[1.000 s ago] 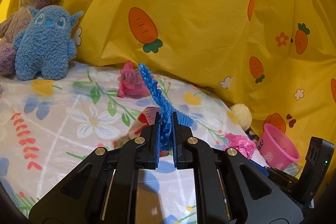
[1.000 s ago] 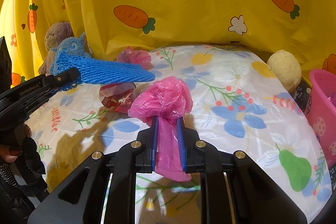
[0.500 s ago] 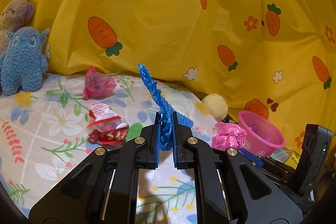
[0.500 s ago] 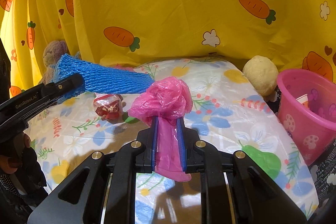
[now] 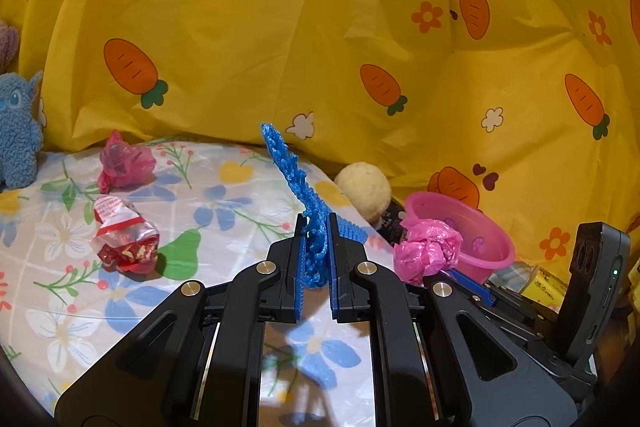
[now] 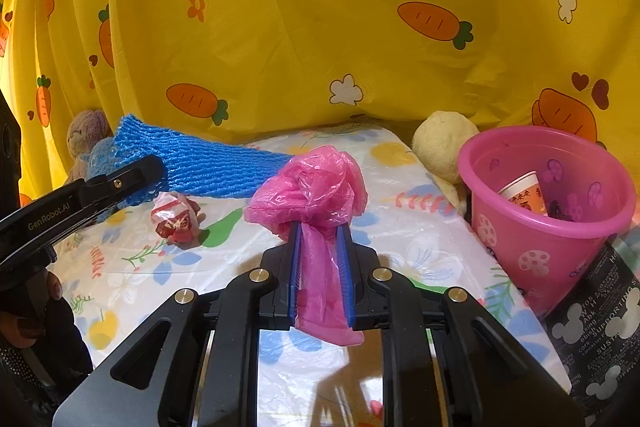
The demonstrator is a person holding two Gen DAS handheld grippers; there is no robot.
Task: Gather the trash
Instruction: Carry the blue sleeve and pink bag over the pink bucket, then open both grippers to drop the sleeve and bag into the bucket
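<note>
Floral tablecloth (image 6: 420,239) | pink bag (image 6: 316,187) clamped in right claw (image 6: 322,251) | bucket (image 6: 552,227) right

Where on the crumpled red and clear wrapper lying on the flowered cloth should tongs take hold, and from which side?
Probably the crumpled red-and-clear wrapper is best pinched from above at its raised white-and-red top end. That crinkled end stands up off the flowered cloth, giving thin film to close on, while the fuller red lower part sits flat.

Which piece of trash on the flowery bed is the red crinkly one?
Find the flowery bed sheet below the yellow carrot curtain. The red and white wrapper lies loose there, nearer than the pink wrapper. It alone is red with clear crinkly plastic.
</note>
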